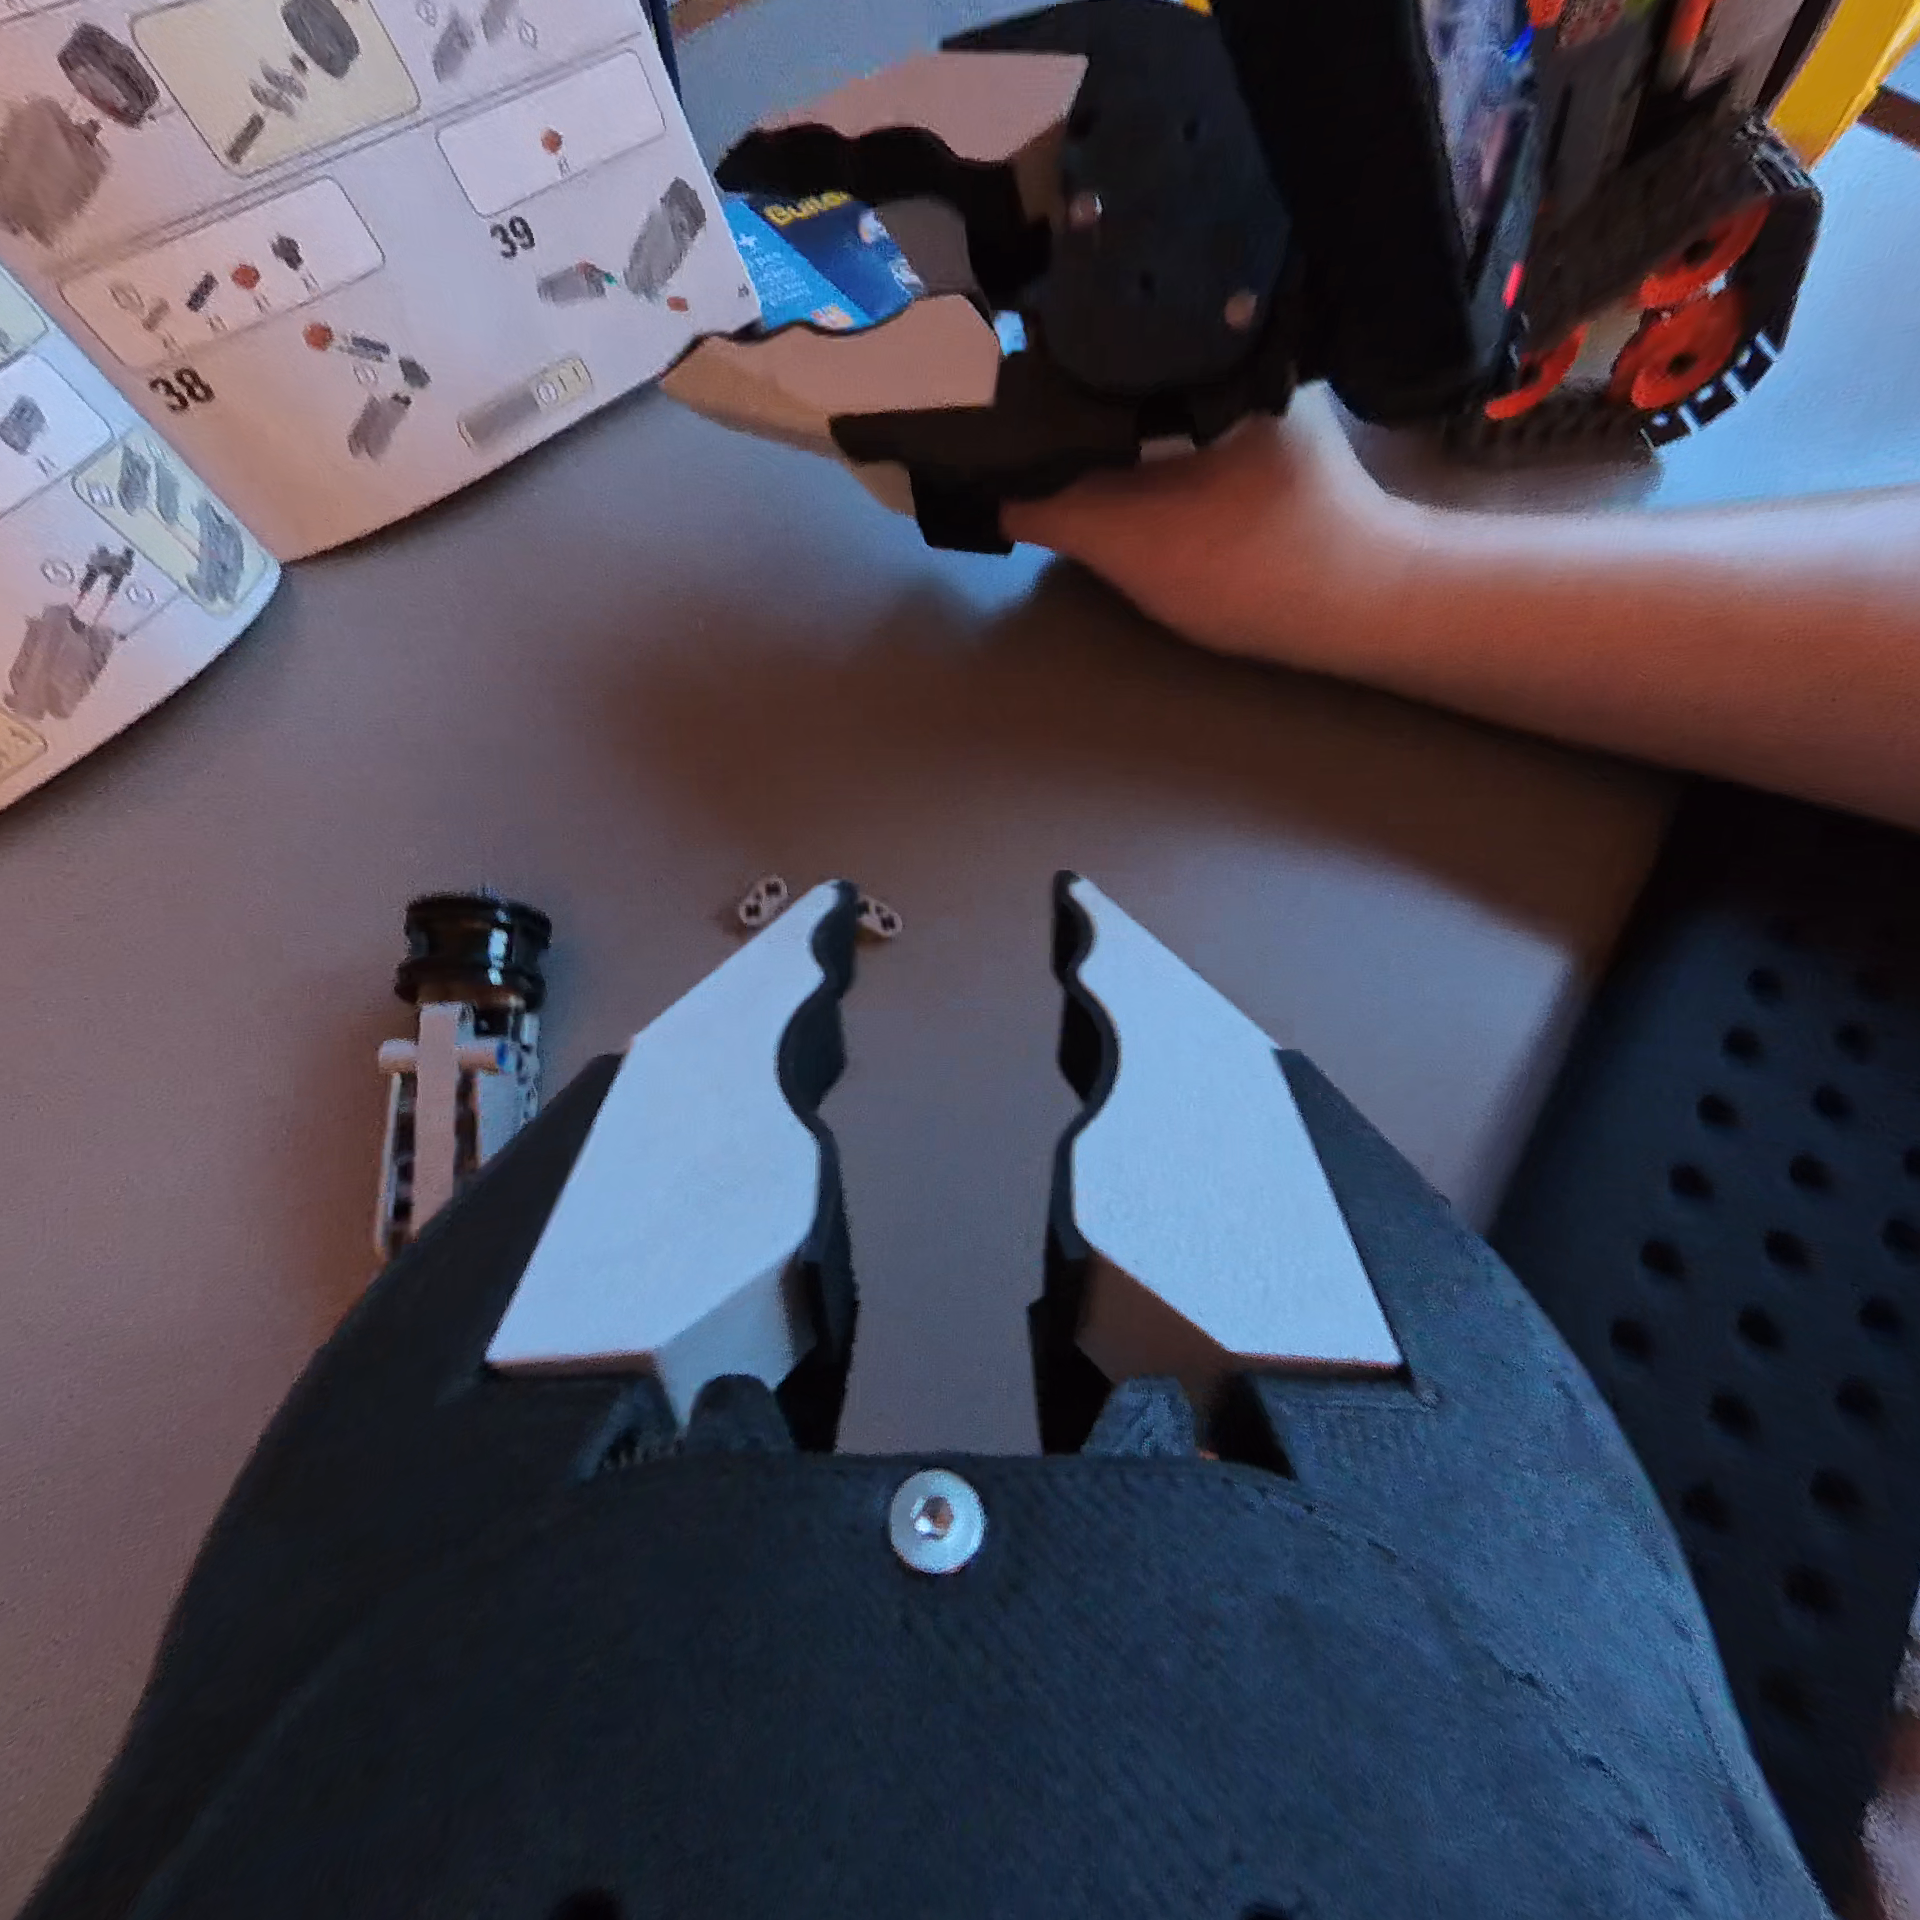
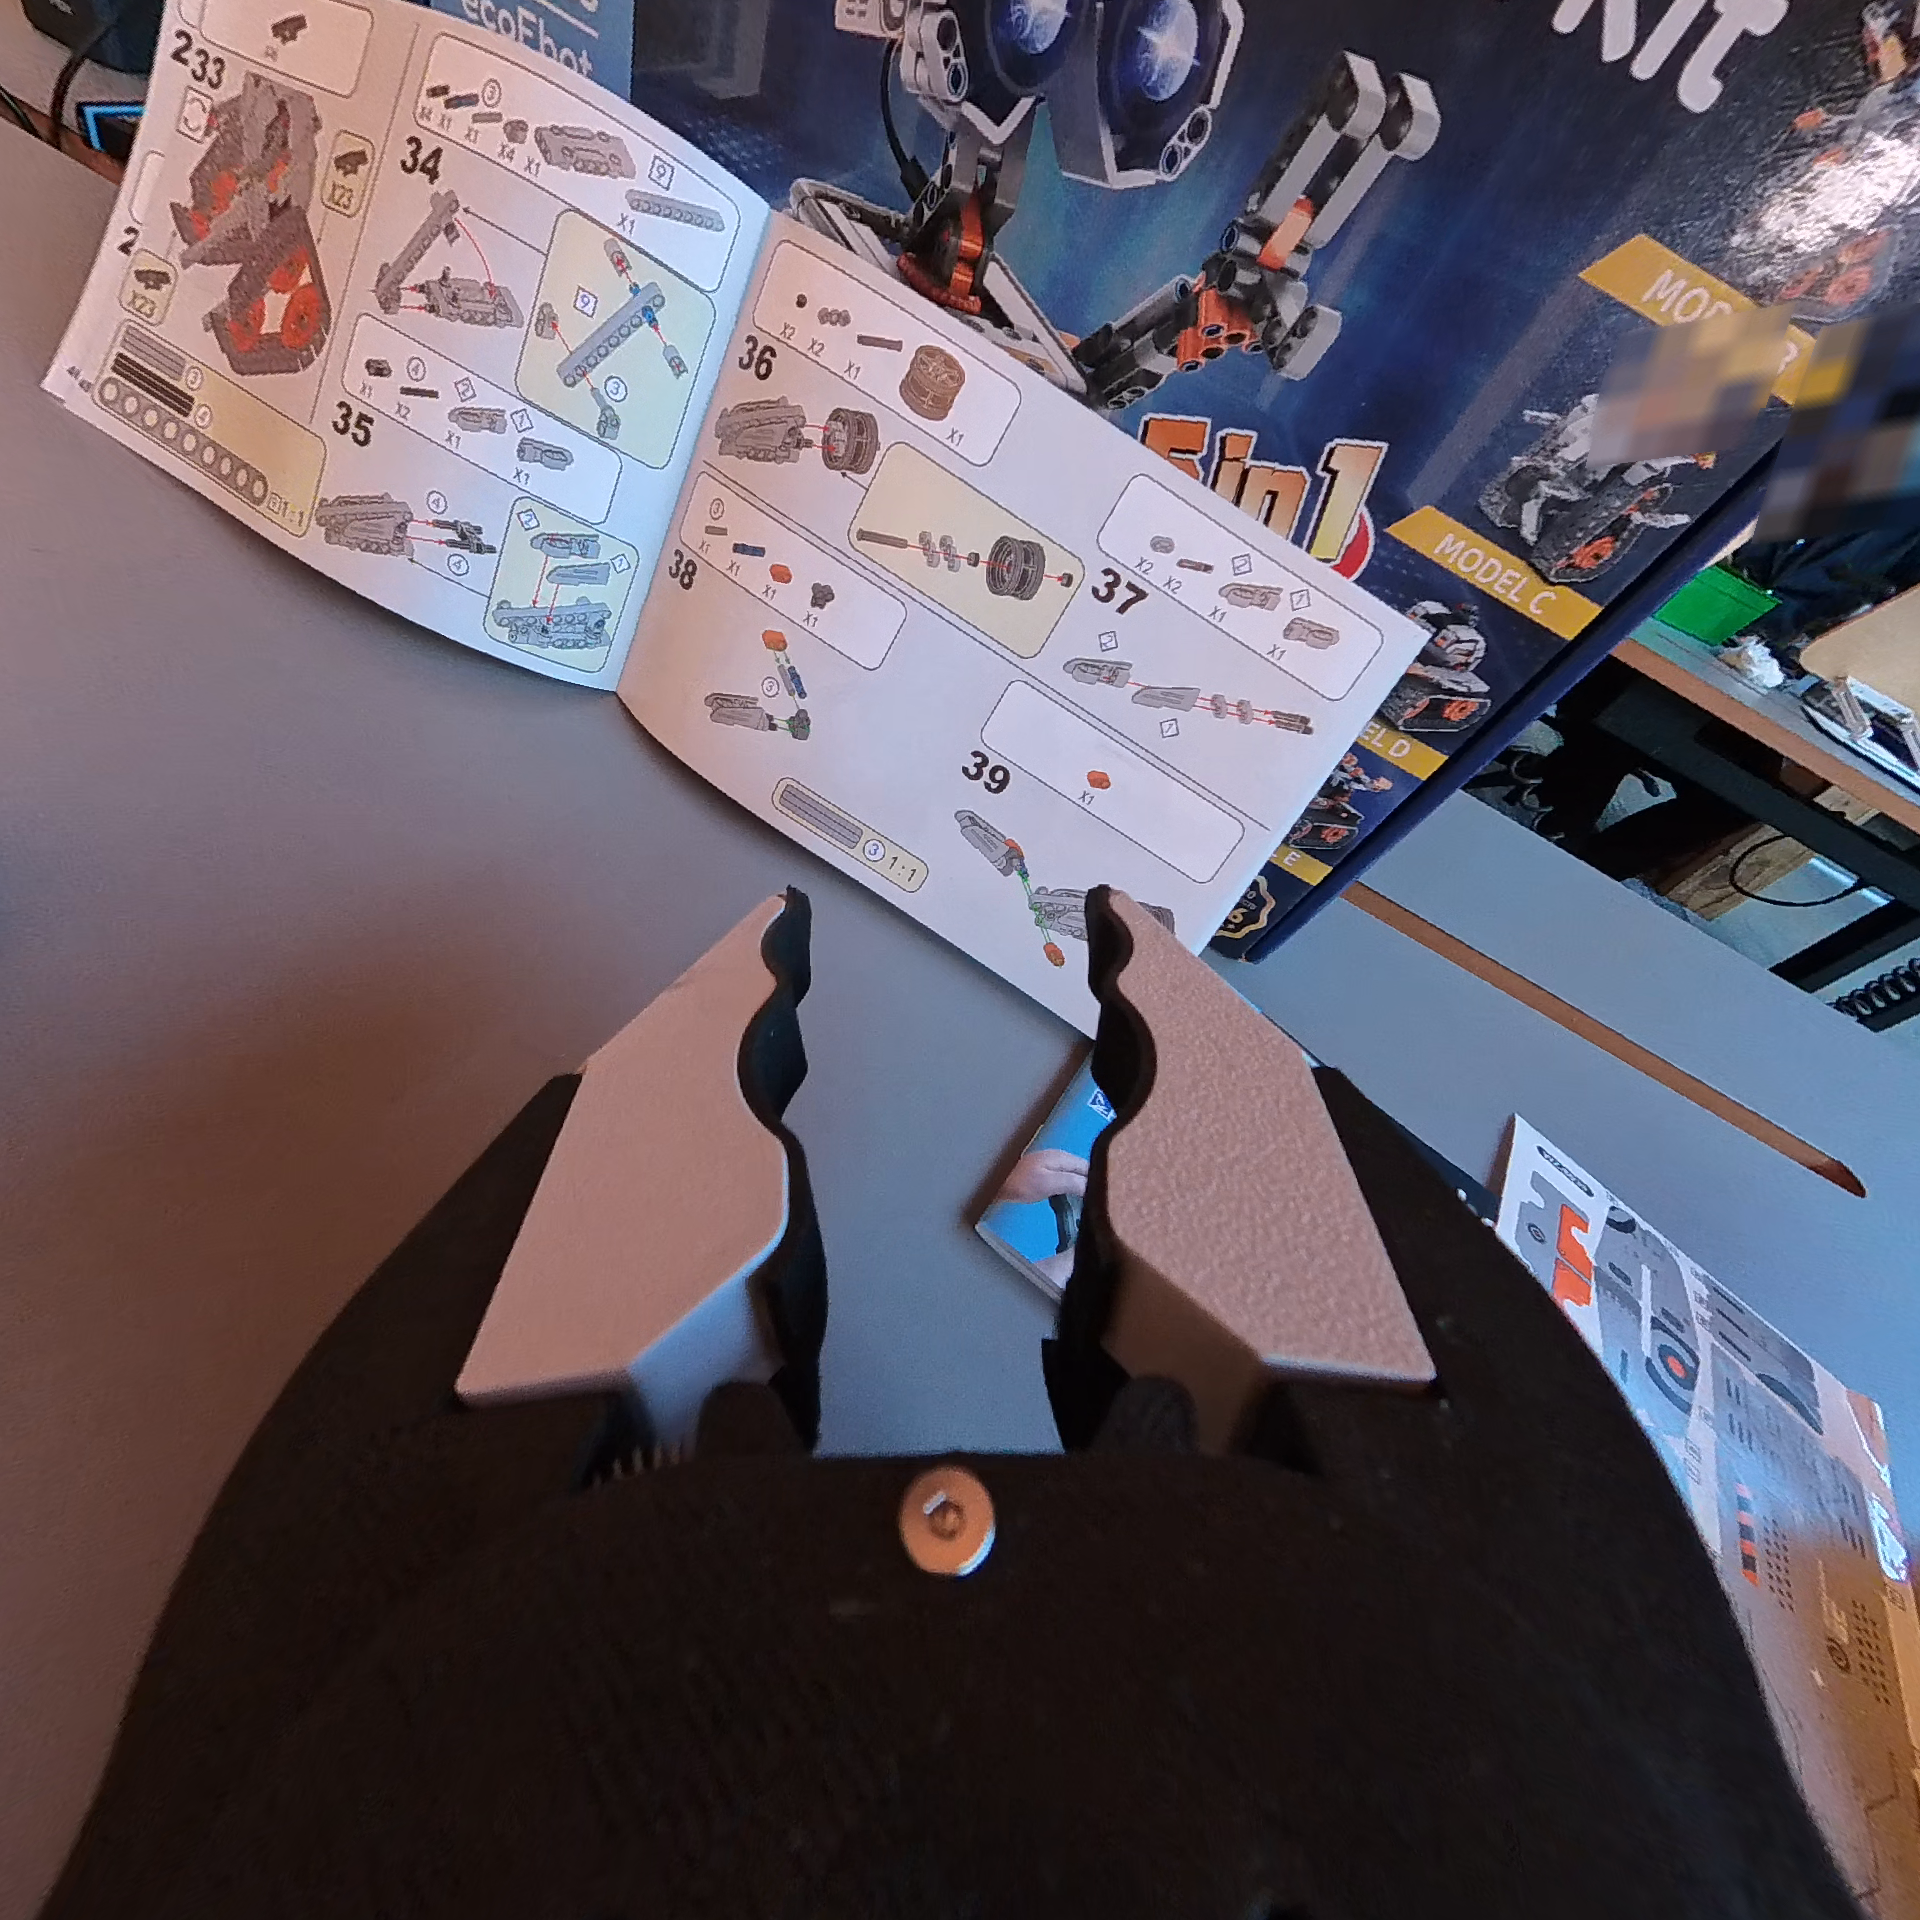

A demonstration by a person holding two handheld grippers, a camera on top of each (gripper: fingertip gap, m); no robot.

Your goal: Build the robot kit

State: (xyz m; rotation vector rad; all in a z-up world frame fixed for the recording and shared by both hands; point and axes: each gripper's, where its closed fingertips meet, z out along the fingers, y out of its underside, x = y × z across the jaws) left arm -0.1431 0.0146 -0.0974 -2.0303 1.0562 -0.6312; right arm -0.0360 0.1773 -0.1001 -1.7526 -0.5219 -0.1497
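Both spread and empty, the left gripper (image 1: pixel 951 899) hovers over 2 small connectors (image 1: pixel 764 900) on the worktop (image 1: pixel 727 675), the right gripper (image 2: pixel 940 914) faces the open booklet (image 2: pixel 727 520).

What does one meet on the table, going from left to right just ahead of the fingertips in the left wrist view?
Black wheel on a small white-and-grey assembly → first small white connector piece → tip of the left gripper, jaws apart and empty → table edge → black perforated chair seat.

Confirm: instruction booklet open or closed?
Open. The instruction booklet lies spread flat on the table, both pages showing either side of the centre fold.
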